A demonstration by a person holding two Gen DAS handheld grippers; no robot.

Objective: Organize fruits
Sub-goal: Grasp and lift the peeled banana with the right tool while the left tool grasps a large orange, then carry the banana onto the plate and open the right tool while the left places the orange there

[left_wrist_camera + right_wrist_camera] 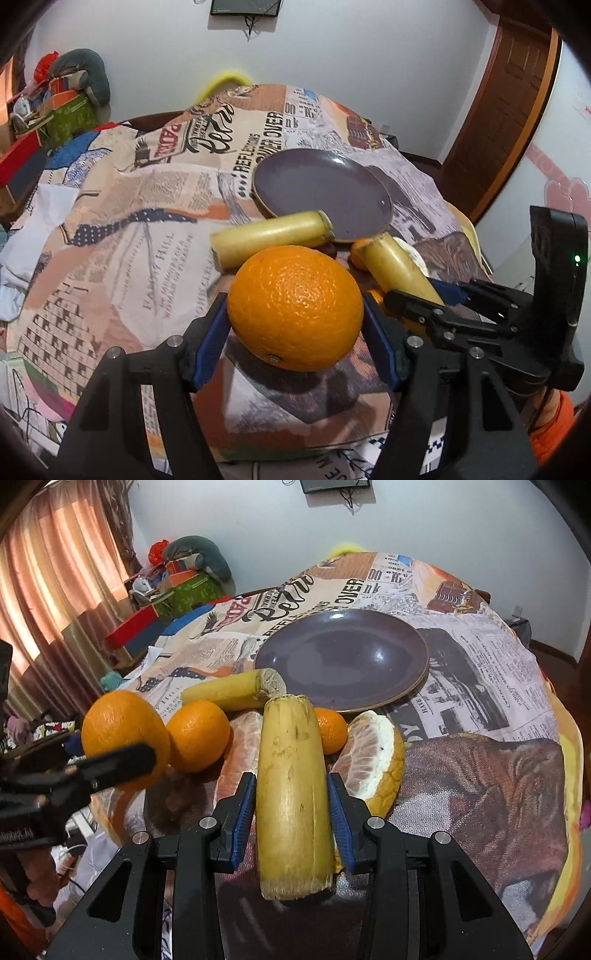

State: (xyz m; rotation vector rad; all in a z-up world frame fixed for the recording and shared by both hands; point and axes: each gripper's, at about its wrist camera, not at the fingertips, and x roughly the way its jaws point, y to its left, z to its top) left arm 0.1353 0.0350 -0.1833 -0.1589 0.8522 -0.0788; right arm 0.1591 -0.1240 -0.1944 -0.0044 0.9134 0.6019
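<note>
Your left gripper [295,314] is clamped on the orange [295,308]. Your right gripper [291,805] grips a banana piece [291,794] lengthwise; pomelo wedges [373,753] flank it, tangerines [197,734] beyond, purple plate [343,657] farthest ahead.

A home, a lived-in bedroom or spare room by the look of it; a wooden door [517,110] in a brown frame; plain white walls [443,528] with a small dark screen [334,485] and dangling cable up high; striped orange-pink curtains [55,590] glowing with daylight; a heap of boxes [184,590], a grey cushion [199,554] and oddments in the corner; a newspaper-print cloth [498,664] draped over the surface, bearing a purple plate [343,661] and fruit [197,734]; pink cloud stickers [561,188] on one wall.
</note>
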